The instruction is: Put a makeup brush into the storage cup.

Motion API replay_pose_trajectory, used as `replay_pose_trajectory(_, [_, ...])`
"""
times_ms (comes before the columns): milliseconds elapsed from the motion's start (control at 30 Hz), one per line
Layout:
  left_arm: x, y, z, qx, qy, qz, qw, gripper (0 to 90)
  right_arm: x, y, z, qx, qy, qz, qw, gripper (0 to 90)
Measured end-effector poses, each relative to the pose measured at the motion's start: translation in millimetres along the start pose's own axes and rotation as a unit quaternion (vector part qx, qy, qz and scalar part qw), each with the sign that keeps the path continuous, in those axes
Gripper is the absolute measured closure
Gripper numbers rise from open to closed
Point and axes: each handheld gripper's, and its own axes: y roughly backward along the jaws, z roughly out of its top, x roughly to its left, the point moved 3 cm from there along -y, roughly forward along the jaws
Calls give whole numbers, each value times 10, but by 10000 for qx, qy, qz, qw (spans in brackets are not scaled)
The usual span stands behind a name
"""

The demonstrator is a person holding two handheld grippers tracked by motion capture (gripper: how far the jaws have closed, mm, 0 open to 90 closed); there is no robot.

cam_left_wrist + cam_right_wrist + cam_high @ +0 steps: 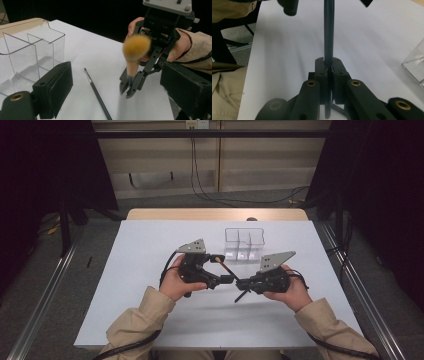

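My right gripper [243, 284] [328, 65] is shut on the dark handle of a makeup brush [328, 30]. The brush's fluffy orange head [136, 47] points toward my left gripper. In the left gripper view the right gripper's closed fingertips [130, 87] hang just above the table with the brush rising out of them. My left gripper [223, 269] [118, 81] is open wide, its two black pads on either side of the brush head and apart from it. In the high view the two grippers face each other at the table's middle with the brush [228, 270] between them.
A thin dark brush [97, 96] lies flat on the white table cover [145, 270], below and in front of my left gripper. A clear plastic organizer with several compartments [245, 236] [32, 37] [415, 65] stands just behind the grippers. The person's sleeves come in from the bottom edge.
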Motion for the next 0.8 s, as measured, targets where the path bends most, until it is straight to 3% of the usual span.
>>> replay_pose_trajectory(500, [-10,-9,-1,-200,-39,-9,9998,195,-11,-28,65,-409,-146,-114,9990,851])
replay_pose_trajectory(800, [8,1,-12,-299,-18,13,9996,368,-9,-26,86,-681,-295,-187,9971,851])
